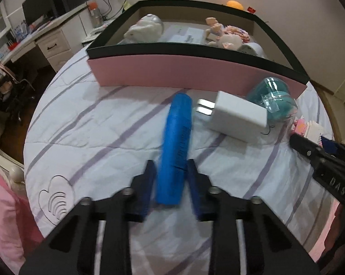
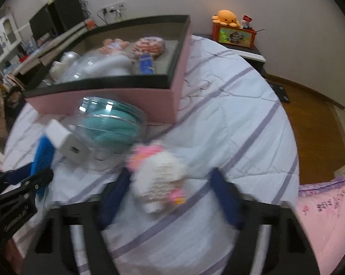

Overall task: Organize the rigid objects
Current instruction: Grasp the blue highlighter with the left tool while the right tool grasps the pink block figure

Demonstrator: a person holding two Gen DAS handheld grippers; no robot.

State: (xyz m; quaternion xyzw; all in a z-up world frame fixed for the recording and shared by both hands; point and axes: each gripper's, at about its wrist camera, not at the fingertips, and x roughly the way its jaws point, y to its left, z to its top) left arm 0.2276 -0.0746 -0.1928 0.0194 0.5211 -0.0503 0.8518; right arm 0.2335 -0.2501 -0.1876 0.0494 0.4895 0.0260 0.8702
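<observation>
Covering the bed, a striped quilt (image 1: 108, 123); wooden floor (image 2: 310, 123) beyond.

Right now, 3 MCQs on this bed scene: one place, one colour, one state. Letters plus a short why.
1. Where does the white wall charger lie?
A. inside the pink box
B. on the striped bedsheet, in front of the pink box
C. on the desk

2. What colour is the cylinder between the left gripper's fingers?
A. blue
B. red
C. yellow

3. The black-rimmed pink box is:
A. lidded
B. tipped over
C. open-topped, with toys inside

Key: 1 B, the charger rests on the bedsheet beside the clear teal case. 2 A, plainly blue. 3 C, figurines show inside its rim.
</observation>
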